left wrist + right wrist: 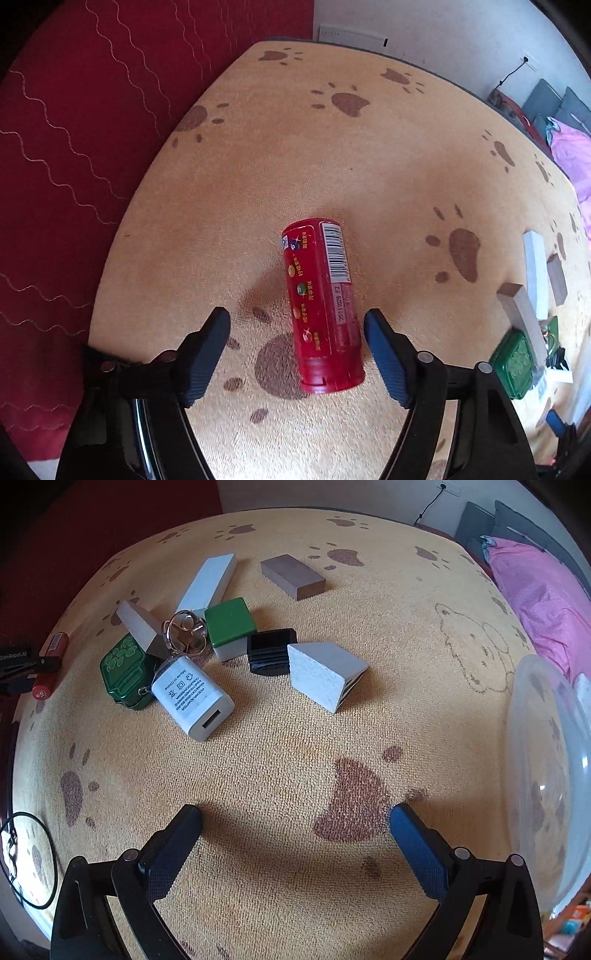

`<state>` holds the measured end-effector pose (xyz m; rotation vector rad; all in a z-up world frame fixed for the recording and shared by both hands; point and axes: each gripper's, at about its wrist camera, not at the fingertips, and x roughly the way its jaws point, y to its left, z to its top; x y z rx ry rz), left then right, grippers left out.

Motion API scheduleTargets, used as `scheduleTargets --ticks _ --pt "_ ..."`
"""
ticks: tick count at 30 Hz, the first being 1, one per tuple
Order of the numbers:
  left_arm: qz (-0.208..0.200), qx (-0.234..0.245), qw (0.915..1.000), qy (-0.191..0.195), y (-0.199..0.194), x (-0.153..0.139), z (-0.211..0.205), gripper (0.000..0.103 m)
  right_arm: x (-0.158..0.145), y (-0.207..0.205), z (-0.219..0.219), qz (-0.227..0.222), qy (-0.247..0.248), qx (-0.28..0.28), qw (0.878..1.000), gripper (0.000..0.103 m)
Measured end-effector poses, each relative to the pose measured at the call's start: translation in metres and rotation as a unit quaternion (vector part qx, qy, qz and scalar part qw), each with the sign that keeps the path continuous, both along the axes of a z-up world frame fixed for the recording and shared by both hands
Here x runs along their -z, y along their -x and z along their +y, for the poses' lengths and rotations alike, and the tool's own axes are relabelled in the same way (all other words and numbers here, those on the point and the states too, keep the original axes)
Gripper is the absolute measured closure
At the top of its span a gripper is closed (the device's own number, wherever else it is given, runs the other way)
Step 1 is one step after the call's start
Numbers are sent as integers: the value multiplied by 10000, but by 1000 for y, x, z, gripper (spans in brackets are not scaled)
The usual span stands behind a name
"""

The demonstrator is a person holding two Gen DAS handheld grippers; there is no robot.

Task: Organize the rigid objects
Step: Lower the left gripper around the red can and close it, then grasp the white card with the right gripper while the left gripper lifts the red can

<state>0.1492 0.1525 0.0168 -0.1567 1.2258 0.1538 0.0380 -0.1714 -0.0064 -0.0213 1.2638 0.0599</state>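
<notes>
Left wrist view: my left gripper (297,325) is spread wide around a red tube (321,306) lying on the paw-print mat (388,177), gripping nothing. My right gripper (295,819) is also wide apart and empty, near a white charger (192,698).

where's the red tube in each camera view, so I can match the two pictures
Left wrist: red tube lies on its side at centre, between the open left tongs.
Right wrist: the tube sits at the far left edge, partly hidden by the other tool.
Shared landmark: green tin, lower right in the left view, centre left in the right.
</notes>
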Motion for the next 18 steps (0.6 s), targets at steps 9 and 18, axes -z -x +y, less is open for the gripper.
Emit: scheduleTargets --ticks 9,18 --pt "-18 104 9999 -5 -4 8 0 38 -14 -15 -25 173 -370 444 9982 0" --pt "-106 230 9997 49 -2 3 -4 61 -43 -47 -42 -129 -634 759 9950 1"
